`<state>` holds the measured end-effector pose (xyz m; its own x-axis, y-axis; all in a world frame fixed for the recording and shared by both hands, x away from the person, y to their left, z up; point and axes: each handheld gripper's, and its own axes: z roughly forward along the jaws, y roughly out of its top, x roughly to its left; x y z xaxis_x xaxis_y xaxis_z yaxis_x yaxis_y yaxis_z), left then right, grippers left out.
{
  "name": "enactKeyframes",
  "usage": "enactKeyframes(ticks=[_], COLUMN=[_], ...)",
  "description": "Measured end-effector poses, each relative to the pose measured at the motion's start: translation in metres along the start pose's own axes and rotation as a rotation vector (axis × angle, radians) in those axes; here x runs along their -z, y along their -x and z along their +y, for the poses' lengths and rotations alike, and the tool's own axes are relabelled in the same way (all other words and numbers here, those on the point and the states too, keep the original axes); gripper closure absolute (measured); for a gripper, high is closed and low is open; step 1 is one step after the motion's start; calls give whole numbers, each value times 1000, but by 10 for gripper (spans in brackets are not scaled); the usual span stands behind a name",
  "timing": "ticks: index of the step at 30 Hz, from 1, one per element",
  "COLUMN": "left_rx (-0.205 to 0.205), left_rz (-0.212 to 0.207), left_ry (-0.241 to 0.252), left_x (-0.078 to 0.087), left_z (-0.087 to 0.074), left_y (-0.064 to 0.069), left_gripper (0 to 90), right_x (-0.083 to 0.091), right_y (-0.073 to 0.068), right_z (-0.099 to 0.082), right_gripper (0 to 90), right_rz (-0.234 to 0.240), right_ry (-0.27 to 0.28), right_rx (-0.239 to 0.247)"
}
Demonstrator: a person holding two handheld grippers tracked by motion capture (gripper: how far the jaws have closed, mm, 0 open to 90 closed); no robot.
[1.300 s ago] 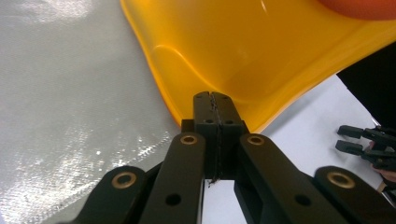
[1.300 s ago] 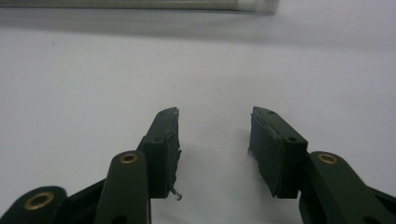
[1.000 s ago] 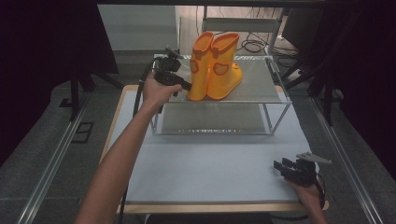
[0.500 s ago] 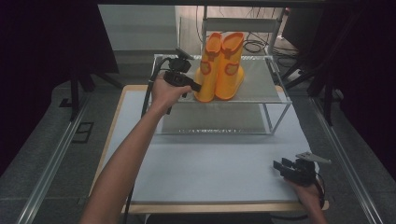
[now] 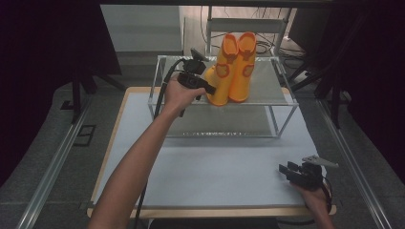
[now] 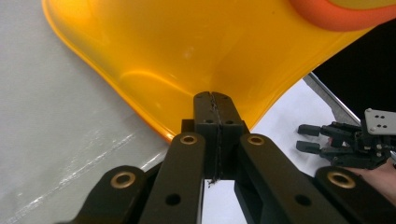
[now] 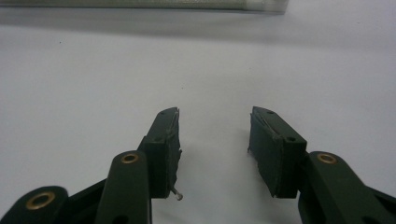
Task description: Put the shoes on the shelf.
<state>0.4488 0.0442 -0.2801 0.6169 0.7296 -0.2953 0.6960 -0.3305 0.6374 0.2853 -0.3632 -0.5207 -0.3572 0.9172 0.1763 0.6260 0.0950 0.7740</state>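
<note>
The left tool [image 5: 209, 89], pressed together, nudges the boots [image 5: 232, 67] on the shelf [image 5: 282, 90]; next, push further. The right tool [image 5: 286, 170] rests spread on the bench [image 5: 215, 162].

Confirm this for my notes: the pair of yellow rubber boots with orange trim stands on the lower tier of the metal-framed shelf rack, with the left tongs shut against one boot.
One detail is wrong. The pair of yellow rubber boots with orange trim stands on the top tier of the metal-framed shelf rack, not the lower one, as the high view shows. The left tongs are indeed shut against one boot.
</note>
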Motion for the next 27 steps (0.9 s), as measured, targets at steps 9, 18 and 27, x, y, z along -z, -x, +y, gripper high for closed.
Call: enactKeyframes(ticks=[9, 18, 27], left_rx=[7, 18, 15], left_rz=[21, 25, 16], left_ry=[29, 57, 85], left_x=[17, 40, 60], left_z=[-12, -31, -54], left_y=[-20, -35, -42], left_gripper=[844, 814, 762], right_x=[0, 1, 2], right_y=[1, 1, 0], right_z=[0, -1, -2], right_gripper=[523, 520, 520], right_rz=[5, 7, 4], right_ry=[-2, 1, 9], right_rx=[-8, -9, -1])
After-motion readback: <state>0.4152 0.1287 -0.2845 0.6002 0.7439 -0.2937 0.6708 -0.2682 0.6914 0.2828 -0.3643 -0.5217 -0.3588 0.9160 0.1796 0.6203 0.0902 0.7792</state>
